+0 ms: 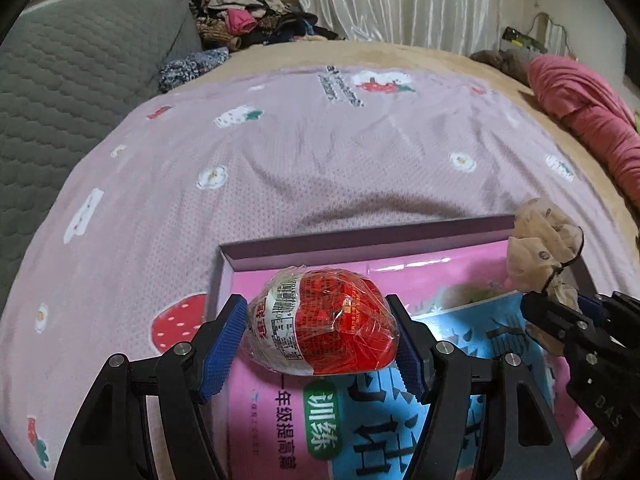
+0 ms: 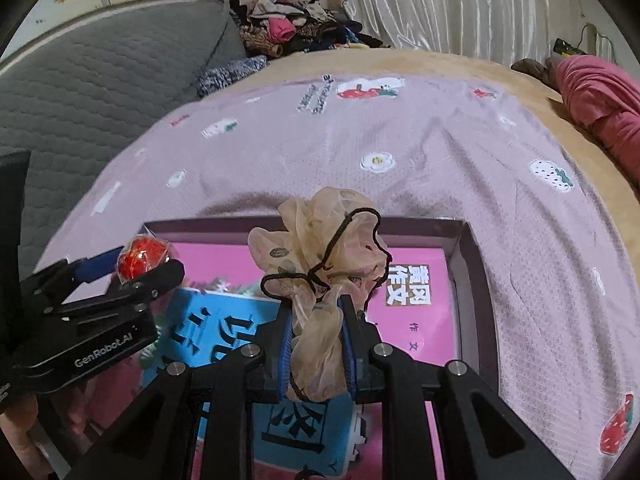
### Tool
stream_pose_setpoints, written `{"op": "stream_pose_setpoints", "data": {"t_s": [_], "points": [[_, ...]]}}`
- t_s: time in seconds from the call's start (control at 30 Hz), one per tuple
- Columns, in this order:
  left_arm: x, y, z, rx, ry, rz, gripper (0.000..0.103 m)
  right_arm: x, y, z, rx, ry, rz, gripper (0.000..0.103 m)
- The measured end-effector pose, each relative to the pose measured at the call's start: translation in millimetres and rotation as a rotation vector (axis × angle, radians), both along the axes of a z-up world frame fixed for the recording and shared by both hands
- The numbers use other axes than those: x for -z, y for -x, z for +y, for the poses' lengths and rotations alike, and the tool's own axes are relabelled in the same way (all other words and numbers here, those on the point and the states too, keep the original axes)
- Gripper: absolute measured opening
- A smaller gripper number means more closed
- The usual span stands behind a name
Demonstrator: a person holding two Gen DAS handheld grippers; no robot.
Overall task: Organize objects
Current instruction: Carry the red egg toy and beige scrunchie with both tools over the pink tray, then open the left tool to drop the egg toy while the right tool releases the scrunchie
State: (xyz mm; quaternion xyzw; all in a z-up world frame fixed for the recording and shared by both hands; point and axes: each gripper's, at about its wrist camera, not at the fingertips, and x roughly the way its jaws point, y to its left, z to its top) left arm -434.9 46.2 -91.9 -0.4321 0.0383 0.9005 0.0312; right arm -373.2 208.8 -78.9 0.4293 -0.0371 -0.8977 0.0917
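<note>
My left gripper is shut on a red and white plastic-wrapped egg-shaped package, held above a dark-rimmed open box. Inside the box lie a pink book and a blue book. My right gripper is shut on a beige sheer hair scrunchie with a black elastic cord, also over the box. In the right wrist view the left gripper with the red package appears at the left. In the left wrist view the right gripper holds the scrunchie at the right.
The box rests on a lilac bedspread printed with strawberries and flowers. A grey quilted pillow lies at the left, a pile of clothes at the back, a pink cloth at the right, white curtains behind.
</note>
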Motion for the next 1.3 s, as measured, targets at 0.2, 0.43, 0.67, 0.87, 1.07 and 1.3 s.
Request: {"op": "stream_pose_setpoints", "data": {"t_s": [0.2,0.43,0.67,0.87,1.07,1.3], "points": [[5.8,6.9,4.3,-0.005,0.017,-0.004,0.072,10.7,7.3,3.9,0.017,-0.002,-0.033,0.023],[7.2,14.9,4.7,-0.010,0.019,-0.017,0.072,15.4,10.2,3.8,0.023,-0.012,-0.049,0.026],[3.3,12.4,-1.5,-0.016,0.007,-0.032,0.079,8.3,6.5,6.1,0.027,-0.014,-0.033,0.049],[-7.8,7.8,-7.6,-0.009,-0.001,-0.026,0.081,2.0,3.7,2.8,0.016,-0.017,-0.018,0.060],[-22.5,-0.5,-19.4,-0.031,-0.015,0.001,0.083,-9.9,-2.7,0.1,0.003,-0.003,0.015,0.074],[-36.5,-26.7,-28.6,-0.037,-0.003,0.021,0.083,-30.2,-14.1,1.4,-0.001,-0.002,0.063,0.084]]}}
